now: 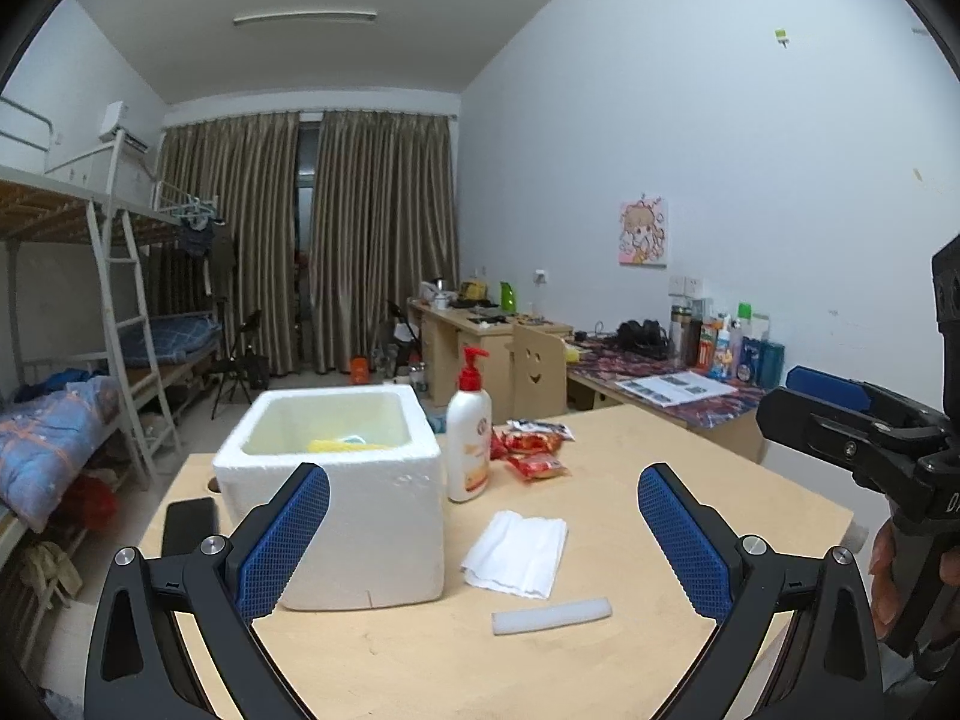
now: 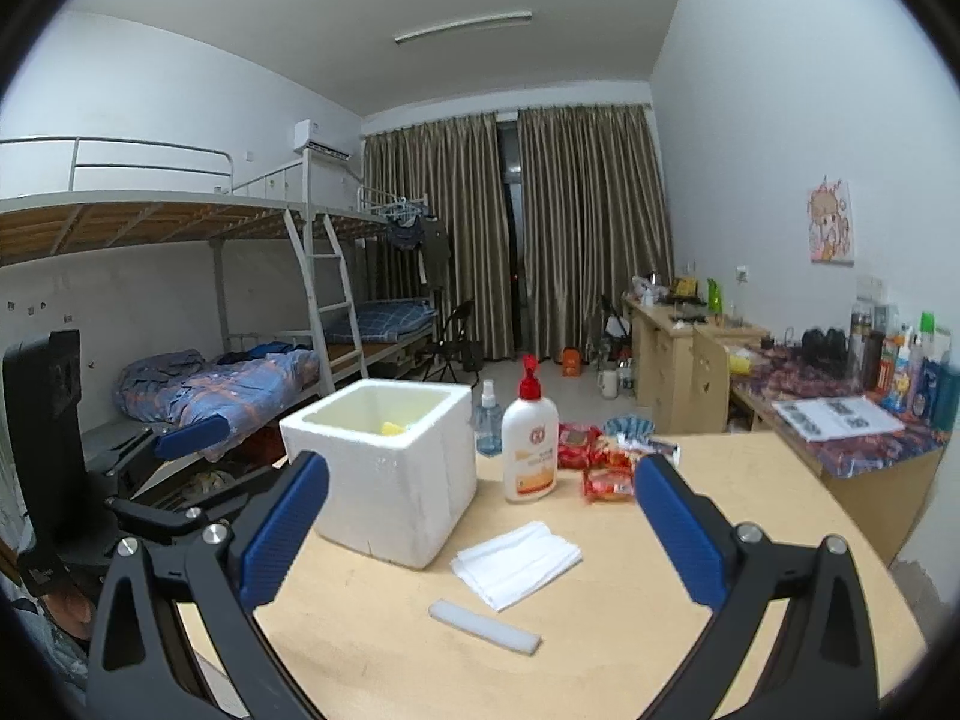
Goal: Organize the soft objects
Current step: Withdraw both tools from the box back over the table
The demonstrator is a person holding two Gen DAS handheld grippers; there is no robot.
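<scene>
A white foam box [image 1: 336, 504] [image 2: 396, 480] stands open-topped on the wooden table [image 1: 690, 456] [image 2: 756, 480], with something yellow [image 1: 345, 445] [image 2: 393, 427] inside. To its right lie a folded white cloth [image 1: 516, 552] [image 2: 516, 561] and, nearer me, a white foam strip [image 1: 551, 615] [image 2: 483, 627]. My left gripper [image 1: 483, 474] hovers open and empty over the table's near edge, facing the box and cloth. My right gripper [image 2: 483, 463] is likewise open and empty, and it shows at the right edge of the left wrist view [image 1: 840, 420].
A white pump bottle with a red top [image 1: 469, 438] [image 2: 531, 450] stands behind the cloth, beside red snack packets [image 1: 534, 456] [image 2: 600, 462]. A small spray bottle [image 2: 489, 414] sits behind the box. A dark phone-like slab [image 1: 189, 525] lies left of the box. Bunk beds stand left, desks right.
</scene>
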